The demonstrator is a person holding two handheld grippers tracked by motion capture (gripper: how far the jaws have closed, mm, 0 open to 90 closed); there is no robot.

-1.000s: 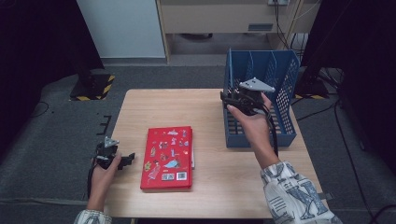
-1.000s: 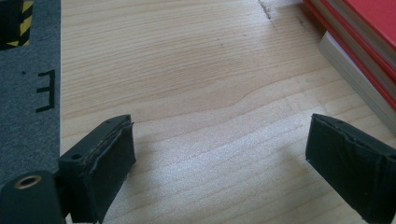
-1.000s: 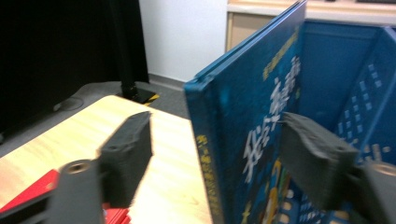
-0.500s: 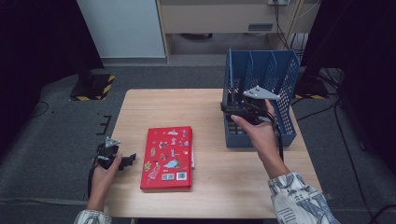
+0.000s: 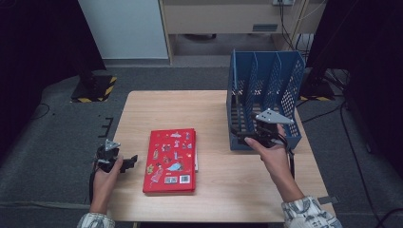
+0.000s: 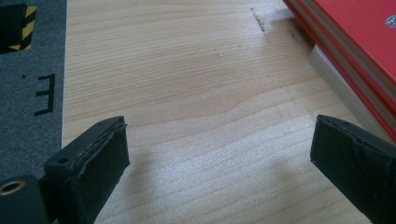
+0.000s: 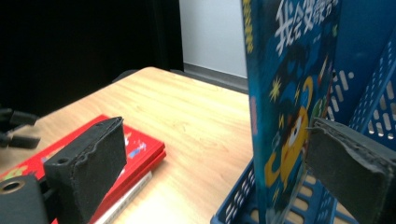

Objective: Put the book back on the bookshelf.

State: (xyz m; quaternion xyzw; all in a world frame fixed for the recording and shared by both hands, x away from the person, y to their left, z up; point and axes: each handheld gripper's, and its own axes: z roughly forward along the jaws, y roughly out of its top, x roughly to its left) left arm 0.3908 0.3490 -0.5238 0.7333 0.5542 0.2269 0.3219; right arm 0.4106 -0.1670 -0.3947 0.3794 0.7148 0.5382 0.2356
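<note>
Right hand-held gripper (image 5: 243, 137) sat at the front left corner of the blue file rack (image 5: 285, 76), low over the worktop (image 5: 209, 107). Its jaws were apart and had just been opening. In the right gripper view a blue picture book (image 7: 289, 107) stood upright in the rack between the two jaws, closer to the right-hand jaw. Pads were not pressing on it; there was a clear gap on the left side, and whether the right pad touched it could not be told. Book cover faced the left-hand jaw, with printed characters at the top and a yellow cartoon figure lower down.

Left hand-held gripper (image 5: 132, 160) rested at the left edge of the worktop, jaws apart and empty, having just opened a little more. In the left gripper view there was bare wood between the jaws. The red book (image 5: 171, 159) lay flat just to the right of this gripper, near but not touching. It lay on top of more books; a pale page block and red cover edges showed under it (image 6: 345, 70) past the right-hand jaw.

Red book was well apart from the right gripper, off to its left, with bare wood between it and the rack. The right hand (image 5: 273, 159) came in from the near edge, in a patterned sleeve (image 5: 309, 216).
</note>
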